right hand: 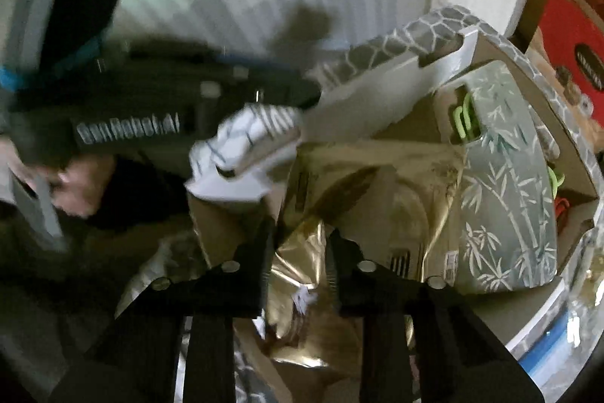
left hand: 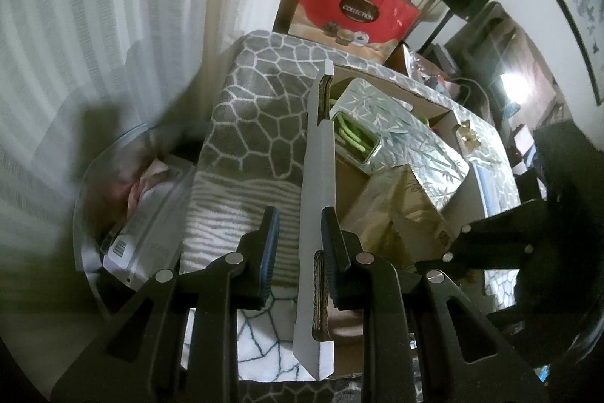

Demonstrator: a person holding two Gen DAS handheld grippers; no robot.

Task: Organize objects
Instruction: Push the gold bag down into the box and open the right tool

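A cardboard box with a white outer wall (left hand: 319, 169) sits on a grey pebble-pattern towel (left hand: 256, 101). Inside lie a silver-green bamboo-print box (left hand: 407, 138) with a window onto green pieces, and a crumpled gold foil bag (left hand: 400, 210). My left gripper (left hand: 300, 237) straddles the box's near wall and is shut on it. In the right wrist view my right gripper (right hand: 300, 252) points down into the box, shut on the gold foil bag (right hand: 377, 184), which bunches between the pads. The bamboo-print box (right hand: 506, 176) lies just right of it.
Red gift boxes (left hand: 358, 6) are stacked behind the towel. A round glass table edge (left hand: 87, 195) with white packets (left hand: 151, 233) sits low at the left. A striped curtain (left hand: 94, 25) fills the left. A hand (right hand: 75, 184) holds the left tool's black body (right hand: 170, 101), blurred.
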